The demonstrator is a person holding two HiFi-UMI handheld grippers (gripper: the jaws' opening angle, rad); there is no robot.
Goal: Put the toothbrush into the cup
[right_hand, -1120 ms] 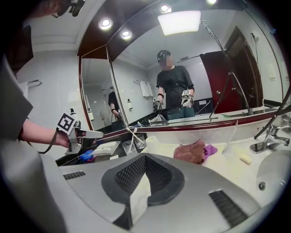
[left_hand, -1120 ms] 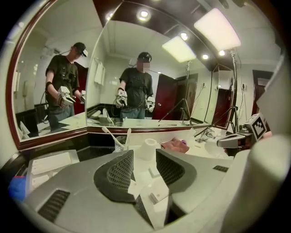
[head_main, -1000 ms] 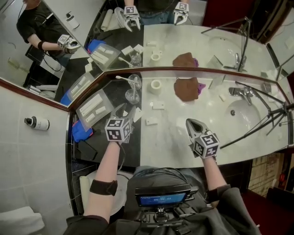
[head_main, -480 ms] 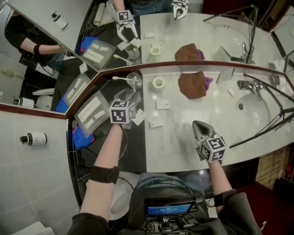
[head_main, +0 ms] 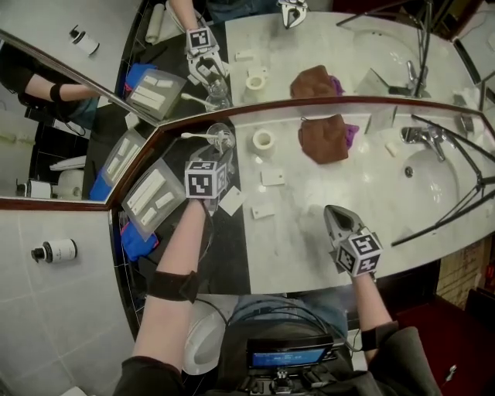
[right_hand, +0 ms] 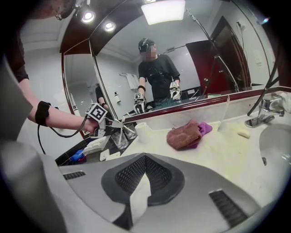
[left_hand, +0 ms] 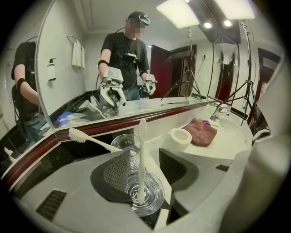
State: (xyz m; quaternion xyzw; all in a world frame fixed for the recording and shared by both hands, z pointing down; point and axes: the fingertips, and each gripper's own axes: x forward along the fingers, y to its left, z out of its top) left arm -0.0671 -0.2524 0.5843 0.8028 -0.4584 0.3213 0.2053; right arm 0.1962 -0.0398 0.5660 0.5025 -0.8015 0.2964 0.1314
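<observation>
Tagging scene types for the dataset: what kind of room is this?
A bathroom, probably a hotel's: a marble counter with a sink and faucet, a wide mirror behind it, and a toothbrush standing in a glass cup.

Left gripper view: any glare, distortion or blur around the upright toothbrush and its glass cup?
Left gripper view: fisheye bend, dark corners, ceiling lights blown out; toothbrush and glass cup sharp. Head view: mirror doubles the brown cloth; edges bend.

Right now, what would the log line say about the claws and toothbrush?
left claw: just opened, open, toothbrush between | toothbrush: upright in cup | right claw: shut, empty
</observation>
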